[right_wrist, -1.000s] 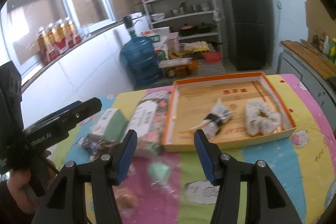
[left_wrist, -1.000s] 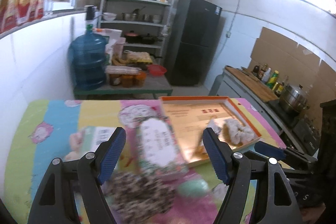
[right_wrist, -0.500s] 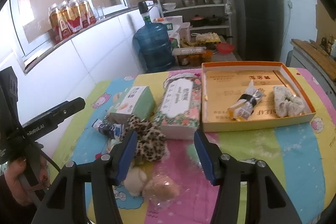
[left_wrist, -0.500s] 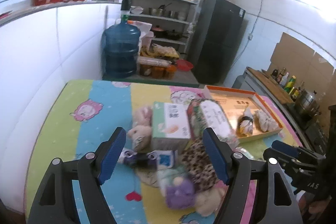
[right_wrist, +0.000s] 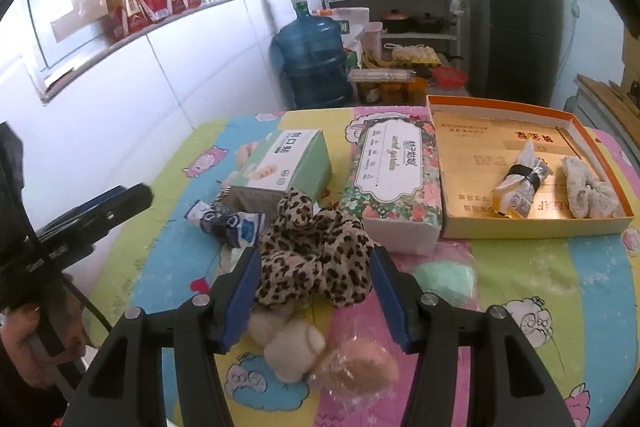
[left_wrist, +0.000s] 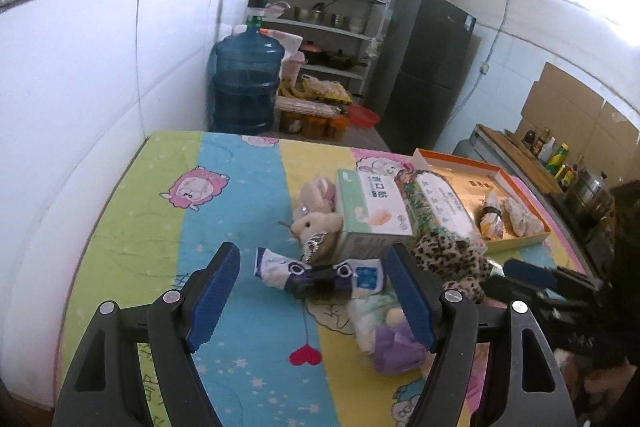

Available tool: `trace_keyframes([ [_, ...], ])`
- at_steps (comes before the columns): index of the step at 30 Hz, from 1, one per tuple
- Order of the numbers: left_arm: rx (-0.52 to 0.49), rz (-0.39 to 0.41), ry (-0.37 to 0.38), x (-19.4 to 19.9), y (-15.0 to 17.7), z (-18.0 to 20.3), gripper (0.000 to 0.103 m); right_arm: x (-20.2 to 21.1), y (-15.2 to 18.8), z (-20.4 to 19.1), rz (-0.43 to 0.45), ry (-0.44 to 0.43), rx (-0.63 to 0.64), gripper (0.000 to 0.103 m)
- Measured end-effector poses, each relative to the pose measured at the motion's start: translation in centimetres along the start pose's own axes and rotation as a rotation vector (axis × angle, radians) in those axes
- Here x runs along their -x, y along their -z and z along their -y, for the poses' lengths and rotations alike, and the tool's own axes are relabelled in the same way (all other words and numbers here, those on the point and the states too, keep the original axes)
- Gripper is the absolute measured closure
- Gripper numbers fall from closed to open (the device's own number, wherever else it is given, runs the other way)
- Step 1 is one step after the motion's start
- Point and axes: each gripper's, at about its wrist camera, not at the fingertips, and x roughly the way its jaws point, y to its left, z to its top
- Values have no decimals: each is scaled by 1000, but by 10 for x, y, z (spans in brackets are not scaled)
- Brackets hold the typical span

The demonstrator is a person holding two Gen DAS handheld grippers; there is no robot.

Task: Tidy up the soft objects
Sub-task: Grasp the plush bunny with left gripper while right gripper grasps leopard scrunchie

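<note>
striped tablecloth, "secret garden" tissue pack

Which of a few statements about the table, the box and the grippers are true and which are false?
1. The orange box holds two items. True.
2. The leopard scrunchie lies in the orange box. False: it lies on the tablecloth, in front of the floral tissue pack.
3. The left gripper is shut on a plush toy. False: it is open, holding nothing.
4. The green tissue box sits left of the floral tissue pack. True.
</note>
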Motion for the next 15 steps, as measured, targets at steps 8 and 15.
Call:
trace_keyframes([
  [8, 9, -56, 7, -22, 6, -19, 26, -28, -2, 8, -44, 51, -22, 47],
  [15, -2, -72, 20, -41, 1, -22, 26, -35, 0, 13, -71, -1, -55, 47],
])
